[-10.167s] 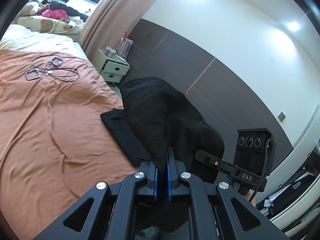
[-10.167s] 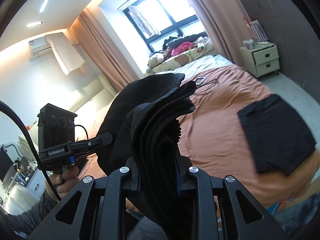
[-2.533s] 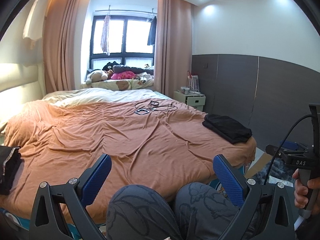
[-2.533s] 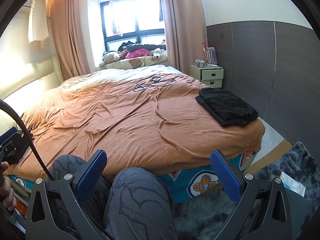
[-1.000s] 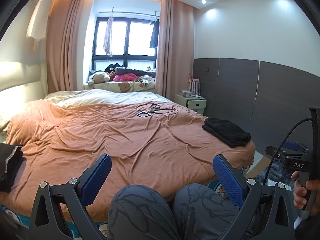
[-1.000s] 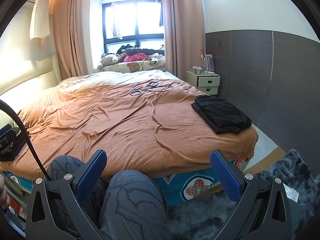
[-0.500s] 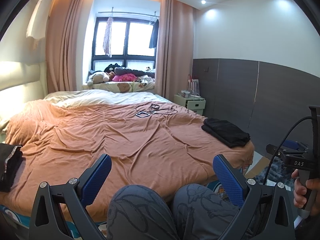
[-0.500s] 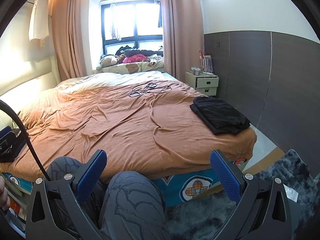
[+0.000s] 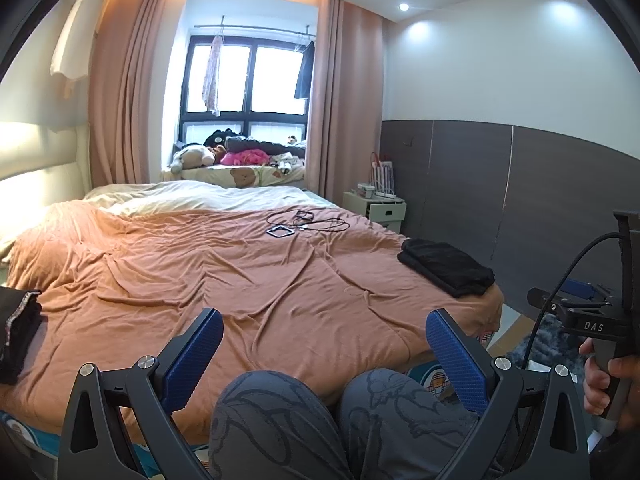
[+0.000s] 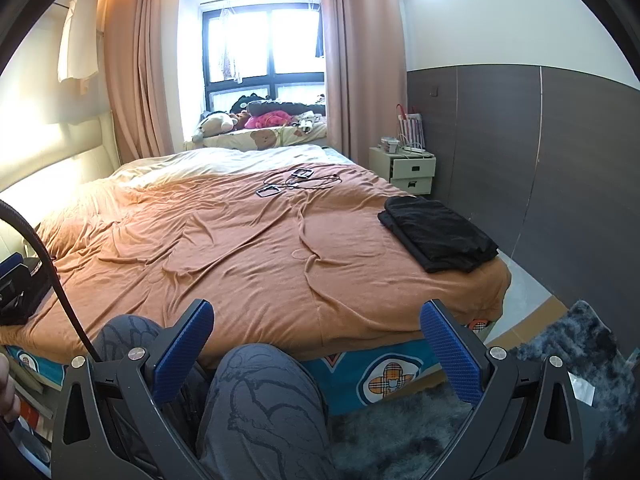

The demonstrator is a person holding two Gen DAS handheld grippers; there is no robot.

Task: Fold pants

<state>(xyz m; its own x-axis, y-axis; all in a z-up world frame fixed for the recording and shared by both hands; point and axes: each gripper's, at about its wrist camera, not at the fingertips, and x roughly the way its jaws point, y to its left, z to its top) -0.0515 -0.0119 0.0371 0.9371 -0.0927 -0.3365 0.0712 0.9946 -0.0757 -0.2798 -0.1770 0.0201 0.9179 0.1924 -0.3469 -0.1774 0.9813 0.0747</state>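
Folded black pants [image 9: 447,266] lie stacked at the right edge of the bed with the orange cover [image 9: 240,280]; they also show in the right wrist view [image 10: 438,232]. My left gripper [image 9: 324,356] is open and empty, held over the person's knees, well short of the bed. My right gripper [image 10: 316,350] is open and empty, also above the knees. Another dark folded garment [image 9: 16,336] sits at the bed's left edge.
Black cables and small frames [image 9: 304,224] lie on the far part of the bed. A white nightstand [image 10: 404,170] stands by the grey wall panel. A grey shaggy rug [image 10: 560,360] covers the floor at right. The right hand's gripper handle [image 9: 600,320] shows at right.
Ten seconds ago both grippers were shut on black pants held up; now both are open and empty, drawn back from the bed. In the last second the views barely shift.
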